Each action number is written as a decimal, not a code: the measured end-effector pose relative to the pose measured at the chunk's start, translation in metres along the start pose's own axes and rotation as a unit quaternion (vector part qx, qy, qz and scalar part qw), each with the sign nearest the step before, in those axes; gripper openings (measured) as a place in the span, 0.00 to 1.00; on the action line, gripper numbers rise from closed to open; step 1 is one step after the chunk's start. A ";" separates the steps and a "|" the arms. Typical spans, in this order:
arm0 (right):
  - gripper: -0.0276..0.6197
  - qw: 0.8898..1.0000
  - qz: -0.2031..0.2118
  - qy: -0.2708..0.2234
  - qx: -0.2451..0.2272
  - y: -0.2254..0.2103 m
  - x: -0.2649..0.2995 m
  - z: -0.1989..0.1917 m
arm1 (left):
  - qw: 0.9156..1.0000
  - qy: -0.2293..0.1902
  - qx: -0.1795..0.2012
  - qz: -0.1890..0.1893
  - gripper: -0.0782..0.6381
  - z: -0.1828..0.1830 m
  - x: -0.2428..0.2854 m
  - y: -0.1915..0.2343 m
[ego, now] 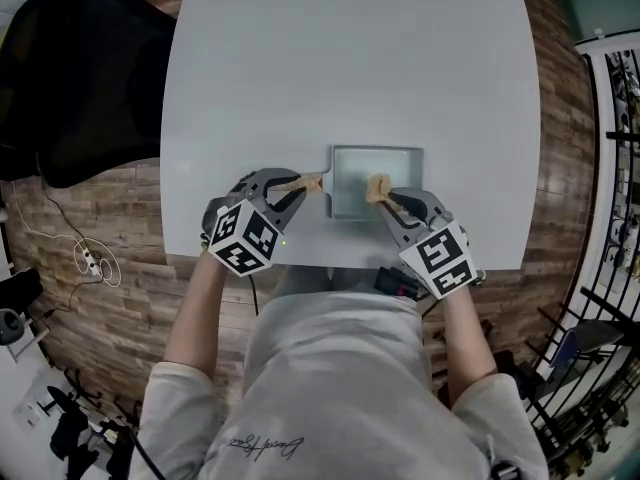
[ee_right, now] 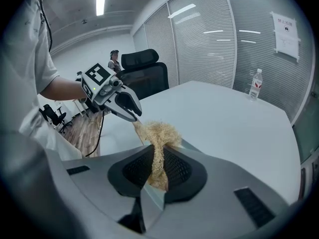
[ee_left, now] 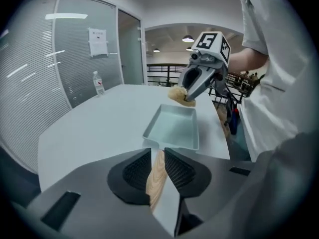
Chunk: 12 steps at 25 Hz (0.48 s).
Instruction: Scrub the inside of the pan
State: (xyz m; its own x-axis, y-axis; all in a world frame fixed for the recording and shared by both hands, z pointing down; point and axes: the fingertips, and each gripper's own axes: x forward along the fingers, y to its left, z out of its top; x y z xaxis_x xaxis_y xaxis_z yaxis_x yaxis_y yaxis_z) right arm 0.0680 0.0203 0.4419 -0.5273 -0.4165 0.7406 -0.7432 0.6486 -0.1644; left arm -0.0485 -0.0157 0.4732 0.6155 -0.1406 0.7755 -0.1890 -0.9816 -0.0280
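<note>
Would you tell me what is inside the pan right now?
The pan looks bare inside. The fibrous scrubber in the right gripper is at its right edge, hiding what lies beneath.

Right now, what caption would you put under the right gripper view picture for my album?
Right gripper squeezing a fluffy scrubber, facing the left gripper over a white table.

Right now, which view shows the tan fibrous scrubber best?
The right gripper view: the tan fibrous scrubber fills the centre, pinched in the right hand-held gripper. The head view shows it small, over the grey rectangular metal pan; the left gripper view, a distant tuft.
</note>
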 end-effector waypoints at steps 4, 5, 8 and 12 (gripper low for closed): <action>0.15 1.000 0.003 0.007 -0.001 0.004 0.005 -0.004 | 0.996 0.050 0.061 -0.044 0.32 -0.018 0.013 -0.007; 0.15 1.000 0.004 0.008 0.000 0.005 0.006 -0.005 | 0.994 0.063 0.078 -0.052 0.34 -0.023 0.017 -0.008; 0.15 1.000 0.004 0.015 0.000 0.005 0.008 -0.010 | 0.986 0.096 0.119 -0.069 0.38 -0.032 0.029 -0.012; 0.15 0.999 0.002 0.029 -0.016 0.007 0.011 -0.014 | 0.980 0.118 0.141 -0.078 0.38 -0.039 0.037 -0.015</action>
State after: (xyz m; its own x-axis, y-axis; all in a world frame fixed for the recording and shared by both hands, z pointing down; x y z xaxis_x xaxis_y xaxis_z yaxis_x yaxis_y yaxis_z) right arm 0.0631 0.0288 0.4578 -0.5048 -0.3770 0.7766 -0.7274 0.6702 -0.1474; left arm -0.0525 -0.0009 0.5271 0.4194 0.0158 0.9076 0.1324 -0.9902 -0.0439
